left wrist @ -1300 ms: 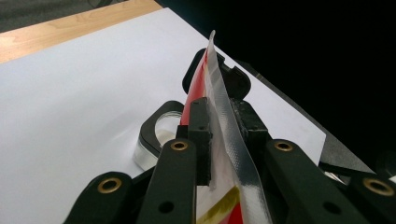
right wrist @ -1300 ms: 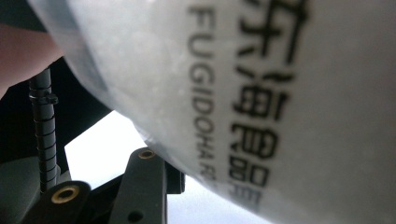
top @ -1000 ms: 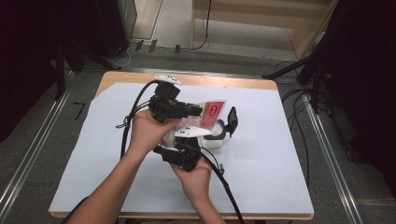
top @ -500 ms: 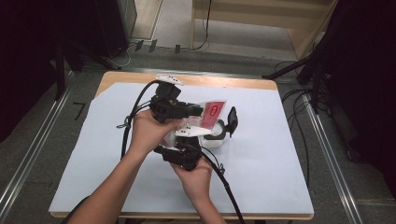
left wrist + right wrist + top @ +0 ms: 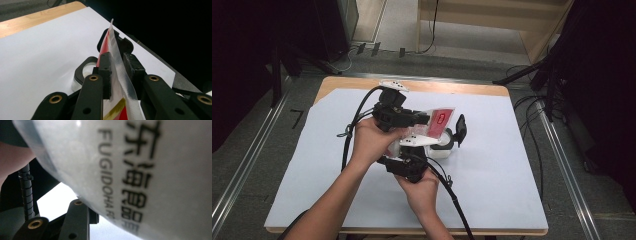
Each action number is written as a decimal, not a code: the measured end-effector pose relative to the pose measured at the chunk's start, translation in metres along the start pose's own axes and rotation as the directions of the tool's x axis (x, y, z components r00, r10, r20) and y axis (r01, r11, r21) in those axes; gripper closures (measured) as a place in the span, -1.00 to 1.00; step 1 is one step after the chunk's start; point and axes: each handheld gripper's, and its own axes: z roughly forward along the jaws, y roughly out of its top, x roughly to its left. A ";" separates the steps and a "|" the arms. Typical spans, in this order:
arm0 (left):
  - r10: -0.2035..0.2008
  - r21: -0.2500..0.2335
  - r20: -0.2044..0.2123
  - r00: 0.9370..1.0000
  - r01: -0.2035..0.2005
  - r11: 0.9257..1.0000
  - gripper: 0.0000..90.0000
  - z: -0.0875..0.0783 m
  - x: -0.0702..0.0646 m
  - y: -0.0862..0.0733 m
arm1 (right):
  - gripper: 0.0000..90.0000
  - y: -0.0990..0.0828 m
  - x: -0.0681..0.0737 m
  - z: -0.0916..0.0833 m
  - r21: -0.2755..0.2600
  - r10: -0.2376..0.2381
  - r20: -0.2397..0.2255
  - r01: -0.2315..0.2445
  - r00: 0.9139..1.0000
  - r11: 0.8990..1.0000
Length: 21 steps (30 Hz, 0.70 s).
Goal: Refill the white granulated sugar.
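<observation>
A red and white sachet (image 5: 440, 120) is pinched by its clear sealed edge in my left gripper (image 5: 426, 120), which is shut on it just above a white jar (image 5: 440, 151). In the left gripper view the sachet (image 5: 113, 42) stands edge-on between the pads (image 5: 105, 67), over the jar's black rim (image 5: 82, 71) and its flipped-open black lid (image 5: 122, 44). My right gripper (image 5: 426, 149) comes from the near side and is shut on the jar. The printed jar wall (image 5: 150, 170) lies against the one visible finger (image 5: 78, 216); the other is hidden.
A white sheet (image 5: 522, 175) covers the wooden table (image 5: 462, 88). Cables (image 5: 452, 192) trail from both grippers toward the near edge. Metal rails (image 5: 562, 165) run along both sides of the table, with dark stands and cables on the floor beyond.
</observation>
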 end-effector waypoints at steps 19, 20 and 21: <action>0.003 0.003 -0.006 1.000 -0.003 1.000 0.80 0.001 -0.002 0.000 | 0.41 -0.002 0.001 0.001 -0.014 0.007 0.010 -0.007 1.000 1.000; 0.004 0.001 -0.005 1.000 -0.004 1.000 0.80 0.001 -0.002 0.000 | 0.41 -0.002 0.001 0.001 -0.014 0.007 0.010 -0.006 1.000 1.000; 0.004 0.001 -0.006 1.000 -0.004 1.000 0.80 0.001 -0.002 -0.001 | 0.41 -0.002 0.001 0.001 -0.015 0.006 0.010 -0.006 1.000 1.000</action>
